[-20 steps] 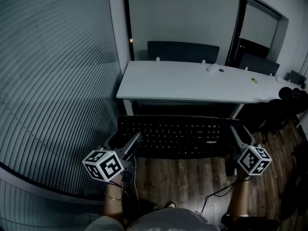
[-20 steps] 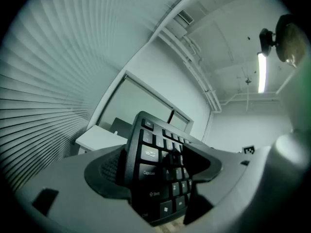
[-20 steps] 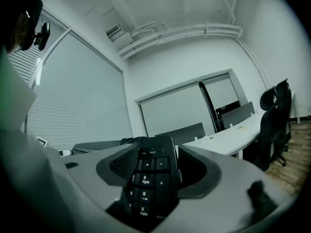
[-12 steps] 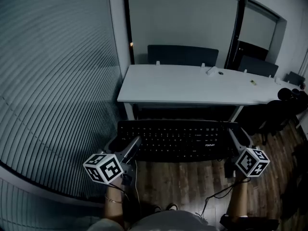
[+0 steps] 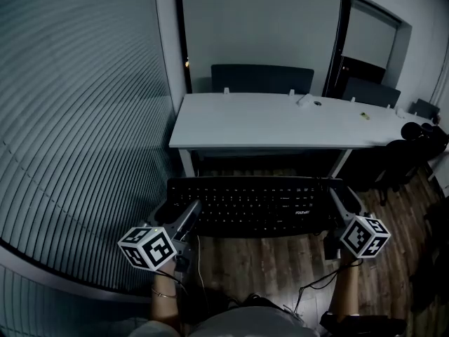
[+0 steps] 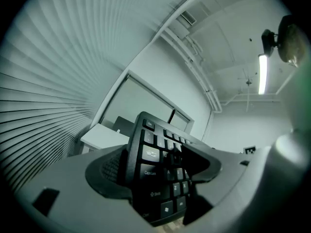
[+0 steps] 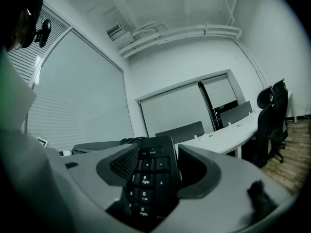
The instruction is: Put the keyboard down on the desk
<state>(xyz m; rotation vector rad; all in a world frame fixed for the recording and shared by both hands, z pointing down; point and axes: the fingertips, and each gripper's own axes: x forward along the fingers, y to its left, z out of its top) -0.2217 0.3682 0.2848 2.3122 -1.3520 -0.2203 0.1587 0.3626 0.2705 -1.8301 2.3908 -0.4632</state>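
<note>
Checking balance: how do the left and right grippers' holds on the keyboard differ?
The left gripper grips the keyboard's Caps Lock end; the right gripper, its number-pad end. The left's cube shows lower in the head view than the right's. Both clamp it, short of the desk.

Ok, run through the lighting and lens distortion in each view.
Head view: dim and bluish, the white desk brightest, the black keyboard low in contrast, the blinds bowed by the wide lens. Left gripper view: a ceiling light strip glares, and the corners are dark and rounded. Right gripper view: evenly lit, with the same dark corners.
</note>
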